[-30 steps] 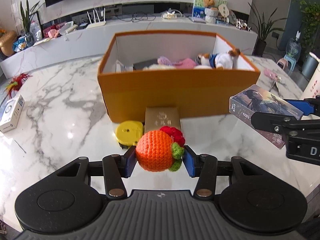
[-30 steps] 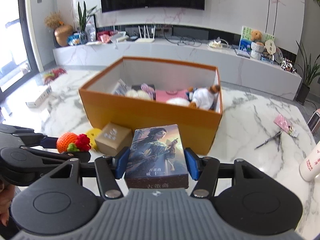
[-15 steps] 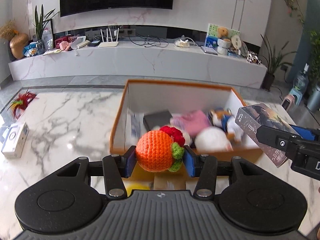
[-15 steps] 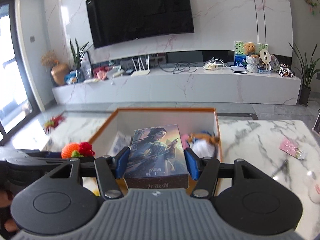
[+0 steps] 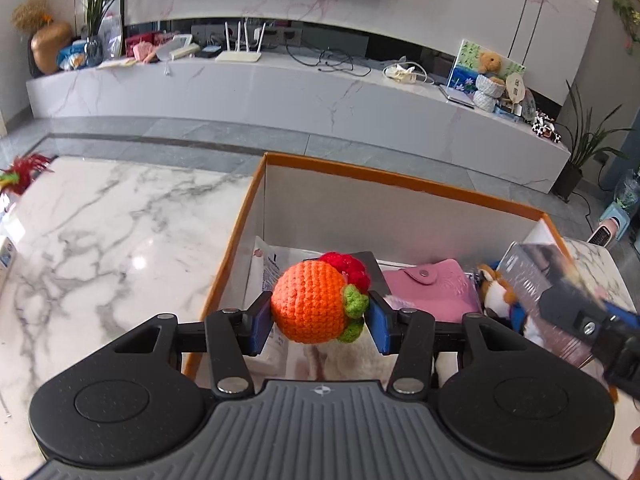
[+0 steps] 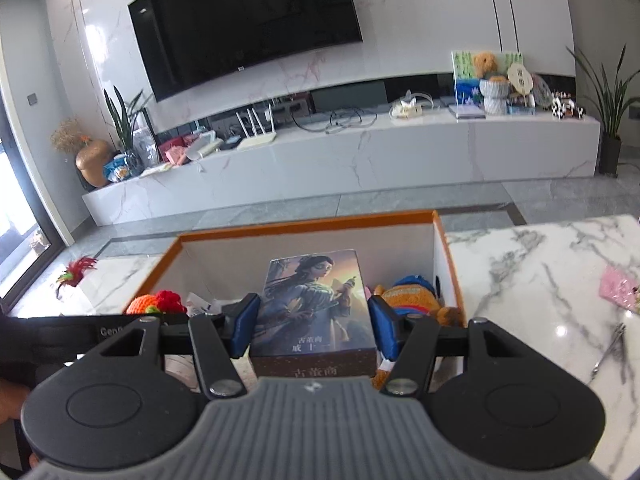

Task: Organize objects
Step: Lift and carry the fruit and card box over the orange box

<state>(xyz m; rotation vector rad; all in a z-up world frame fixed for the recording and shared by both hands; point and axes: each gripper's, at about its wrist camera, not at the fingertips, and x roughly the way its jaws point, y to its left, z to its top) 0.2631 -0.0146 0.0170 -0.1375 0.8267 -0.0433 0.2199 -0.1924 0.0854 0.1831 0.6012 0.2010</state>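
Observation:
My left gripper [image 5: 318, 318] is shut on an orange crocheted fruit [image 5: 310, 304] with red and green trim, held over the open orange cardboard box [image 5: 396, 178]. My right gripper [image 6: 314, 326] is shut on a picture box [image 6: 314, 304] showing a painted figure, also above the orange cardboard box [image 6: 304, 222]. In the left wrist view the right gripper and its picture box [image 5: 536, 268] appear blurred at the right edge. Inside the box lie a pink wallet [image 5: 428, 286], a plush toy [image 6: 412, 300] and a white packet [image 5: 272, 268].
The box stands on a white marble table [image 5: 100, 232]. A red feather toy [image 6: 76, 274] lies at the table's far left, scissors [image 6: 610, 346] and a pink packet [image 6: 620, 290] on the right. Behind are a long marble TV bench [image 6: 360, 152] and plants.
Both grippers have moved forward with their loads, from in front of the box's near wall to above its open top. The small gold box and yellow disc on the table have dropped out of view.

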